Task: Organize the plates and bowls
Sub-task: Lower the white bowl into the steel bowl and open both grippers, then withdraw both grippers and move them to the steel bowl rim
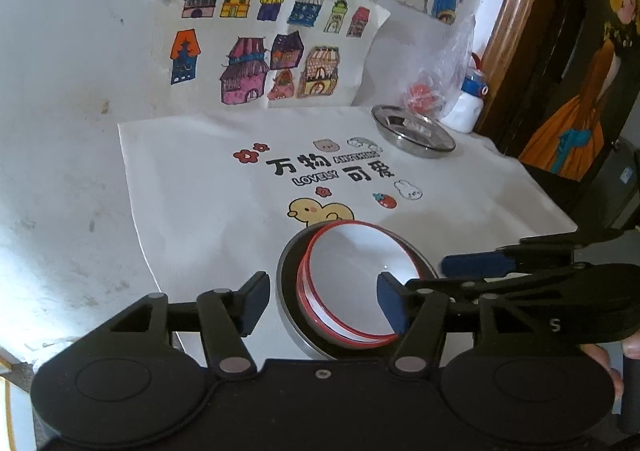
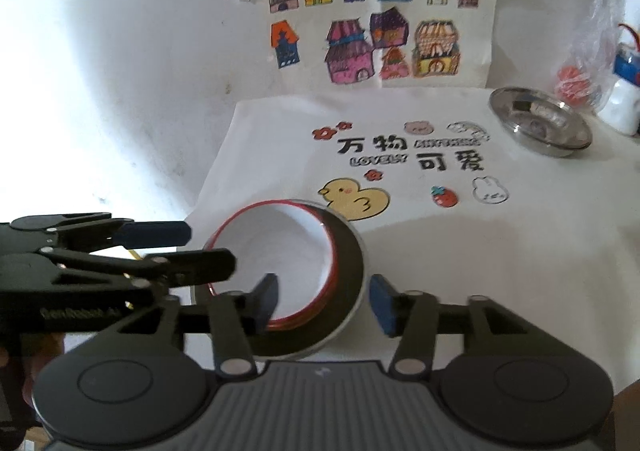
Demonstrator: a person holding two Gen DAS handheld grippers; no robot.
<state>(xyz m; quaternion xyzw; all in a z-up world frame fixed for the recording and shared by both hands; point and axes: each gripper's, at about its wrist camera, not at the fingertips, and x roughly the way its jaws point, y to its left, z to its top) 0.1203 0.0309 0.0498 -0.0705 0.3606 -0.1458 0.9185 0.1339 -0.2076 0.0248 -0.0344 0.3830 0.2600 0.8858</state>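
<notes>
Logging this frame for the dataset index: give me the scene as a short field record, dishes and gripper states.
surface: white printed cloth on a table
near stack: red-rimmed white bowls nested, sitting in a dark plate
far dish: steel plate, alone at the cloth's far right
left gripper: open, straddling the near stack's left side, holding nothing
right gripper: open, straddling the near stack's right side, holding nothing
clutter: plastic bag and white bottle behind the steel plate

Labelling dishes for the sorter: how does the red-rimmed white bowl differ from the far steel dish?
The red-rimmed white bowl is matte white with a red edge; the shiny steel dish is bare reflective metal. The bowl sits nested in a dark round plate close to both claws; the steel dish sits alone at the far corner. Both are round and upright on the printed white cloth.
</notes>
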